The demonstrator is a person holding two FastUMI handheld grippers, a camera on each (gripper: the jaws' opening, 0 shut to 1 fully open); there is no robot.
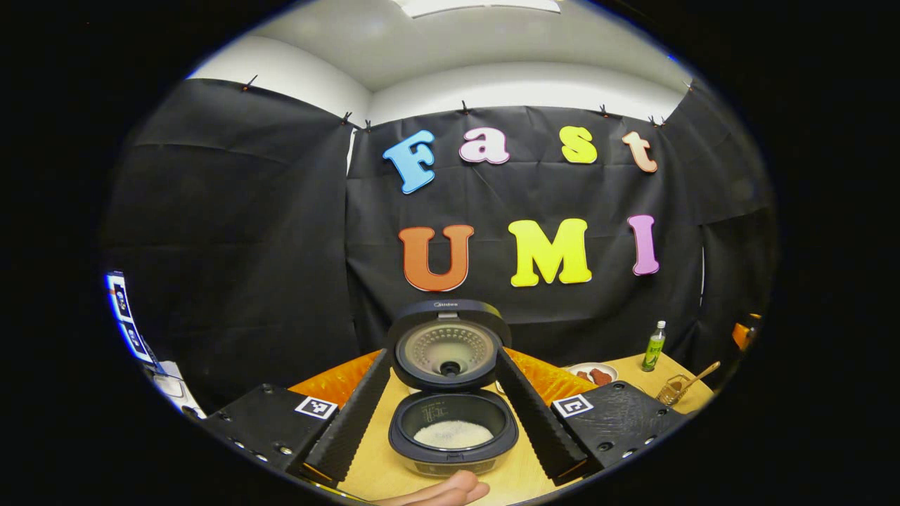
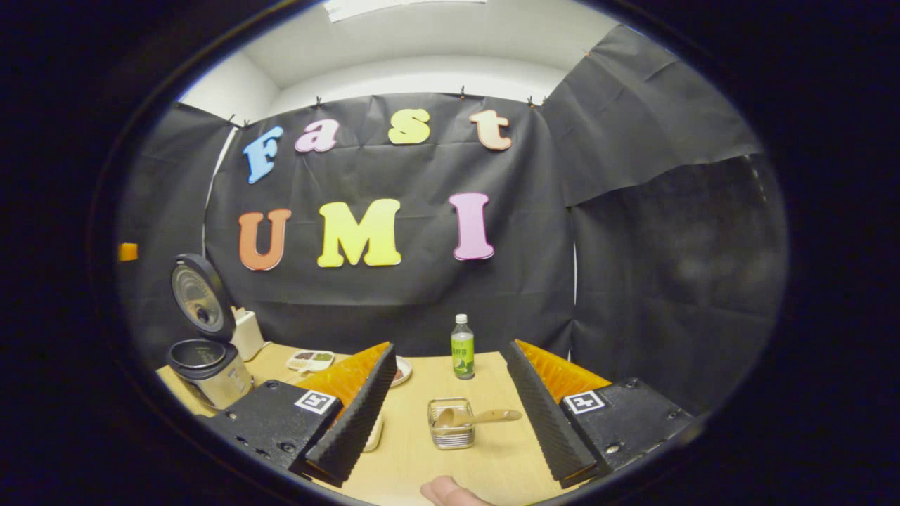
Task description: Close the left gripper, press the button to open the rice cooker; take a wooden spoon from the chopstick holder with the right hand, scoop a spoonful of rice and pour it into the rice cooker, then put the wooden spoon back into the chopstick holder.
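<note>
Both grippers, left gripper (image 1: 450, 411) and right gripper (image 2: 450, 414), I see spread; rice cooker (image 1: 453, 430) open with rice; wooden spoon (image 2: 472, 417) in chopstick holder (image 2: 451, 424) at 12 o'clock.

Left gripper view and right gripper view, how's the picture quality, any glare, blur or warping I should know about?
Left gripper view: fisheye bends the wall's top edge; the open rice cooker is sharp, soft sheen on its inner lid, rice evenly lit. Right gripper view: same bending; the wooden spoon in the chopstick holder and the green bottle are clear, while the rim dims and softens. Both have even overhead light and faint shadows.
</note>
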